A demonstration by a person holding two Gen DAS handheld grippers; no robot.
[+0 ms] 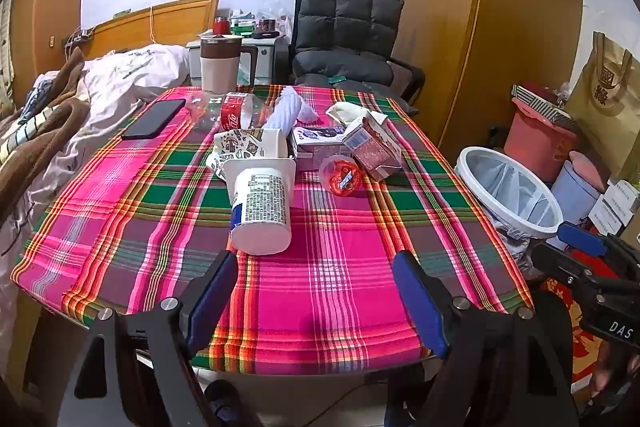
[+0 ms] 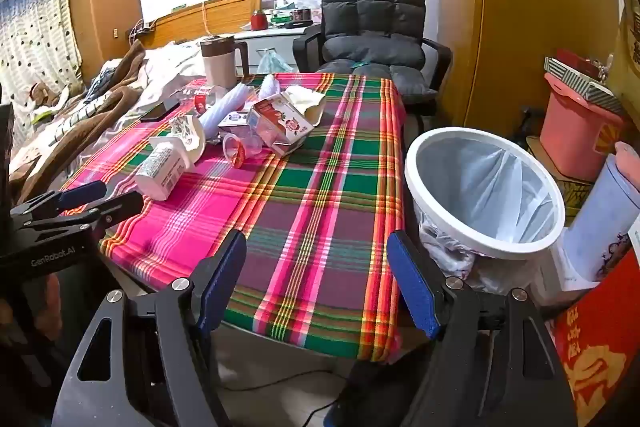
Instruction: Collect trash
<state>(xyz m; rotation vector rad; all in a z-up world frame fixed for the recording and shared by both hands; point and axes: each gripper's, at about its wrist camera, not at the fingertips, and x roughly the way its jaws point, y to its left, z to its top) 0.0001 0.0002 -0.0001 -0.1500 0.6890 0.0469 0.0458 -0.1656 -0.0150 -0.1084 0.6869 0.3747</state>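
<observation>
Risk was the tipped yogurt cup [image 1: 261,205] rolling off the table [image 1: 340,287] (round side down); both tongs [image 1: 316,291] [image 2: 316,281] hung spread, empty.

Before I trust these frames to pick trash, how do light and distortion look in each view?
Left wrist: fisheye bends the table edge, dark corners, wall washed out, yogurt cup sharp. Right wrist: same bending, bin rim stretched oval, wall glaring white, cloth evenly lit, no motion blur.
</observation>
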